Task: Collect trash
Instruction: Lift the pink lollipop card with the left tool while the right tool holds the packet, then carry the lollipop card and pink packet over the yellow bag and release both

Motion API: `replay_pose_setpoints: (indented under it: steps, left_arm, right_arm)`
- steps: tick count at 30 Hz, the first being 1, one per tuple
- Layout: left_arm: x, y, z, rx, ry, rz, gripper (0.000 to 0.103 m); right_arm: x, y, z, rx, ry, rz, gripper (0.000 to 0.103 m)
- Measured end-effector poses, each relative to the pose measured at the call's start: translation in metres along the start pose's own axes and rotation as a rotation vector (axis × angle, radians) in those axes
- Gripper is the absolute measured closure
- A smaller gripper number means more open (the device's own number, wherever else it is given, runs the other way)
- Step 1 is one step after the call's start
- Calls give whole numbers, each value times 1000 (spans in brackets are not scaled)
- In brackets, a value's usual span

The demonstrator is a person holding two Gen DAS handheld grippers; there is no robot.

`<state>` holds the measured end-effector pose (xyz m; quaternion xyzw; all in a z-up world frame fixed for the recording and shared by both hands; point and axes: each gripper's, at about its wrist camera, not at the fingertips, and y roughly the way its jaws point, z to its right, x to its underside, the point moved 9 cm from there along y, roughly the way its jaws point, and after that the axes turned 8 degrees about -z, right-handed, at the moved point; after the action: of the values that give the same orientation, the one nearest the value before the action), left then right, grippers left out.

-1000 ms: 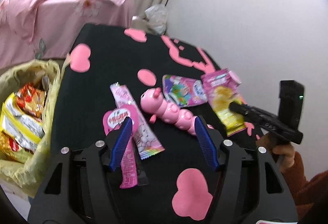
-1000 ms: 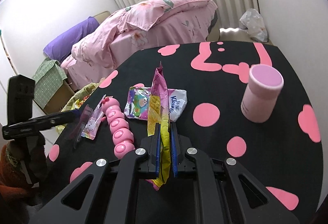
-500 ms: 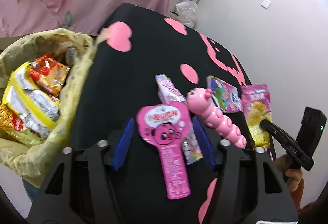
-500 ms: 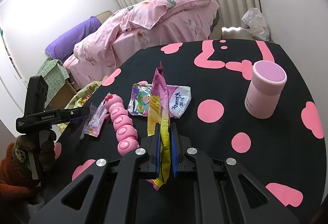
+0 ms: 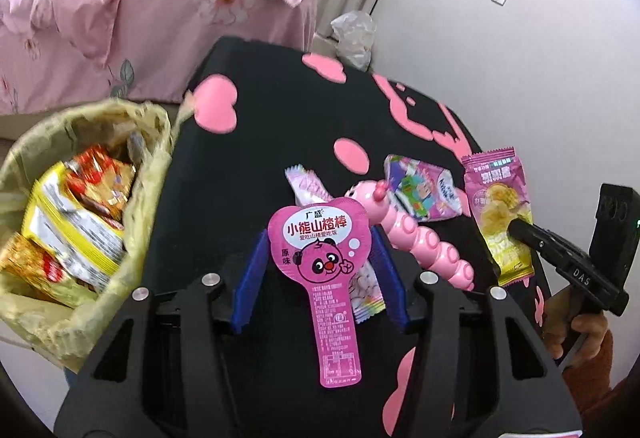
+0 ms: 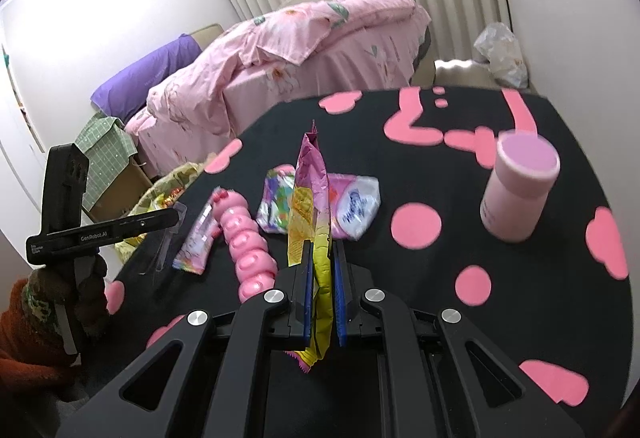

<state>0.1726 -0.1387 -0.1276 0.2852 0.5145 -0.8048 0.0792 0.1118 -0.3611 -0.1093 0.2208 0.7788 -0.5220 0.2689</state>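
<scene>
A: Left gripper (image 5: 318, 274) now closed in on the pink lollipop wrapper (image 5: 320, 258), lifted off the black table (image 5: 260, 125), jaws just narrowed around its round head.

B: And the right gripper (image 6: 322, 292)?

A: Clamped nearly shut on the yellow-pink snack packet (image 6: 314, 205), held upright between the jaws.

B: Meaning for the task?

A: Probably both pieces ready for the trash bag (image 5: 80, 217), left of the left gripper. More wrappers ahead.
</scene>
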Motion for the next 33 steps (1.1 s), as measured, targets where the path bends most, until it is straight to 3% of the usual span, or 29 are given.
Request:
replay_pose_setpoints:
  steps: [11, 25, 33]
  left_arm:
    - [-29, -73, -7, -94, 77, 198, 54]
    - [-31, -135, -119, -200, -126, 292, 54]
    - [-20, -140, -181, -223, -230, 303, 54]
  right_arm:
    - [-54, -8, -59, 8, -165, 49, 92]
    - [-87, 19, -176, -68, -393, 27, 92]
    - [-101, 77, -225, -154, -426, -89, 92]
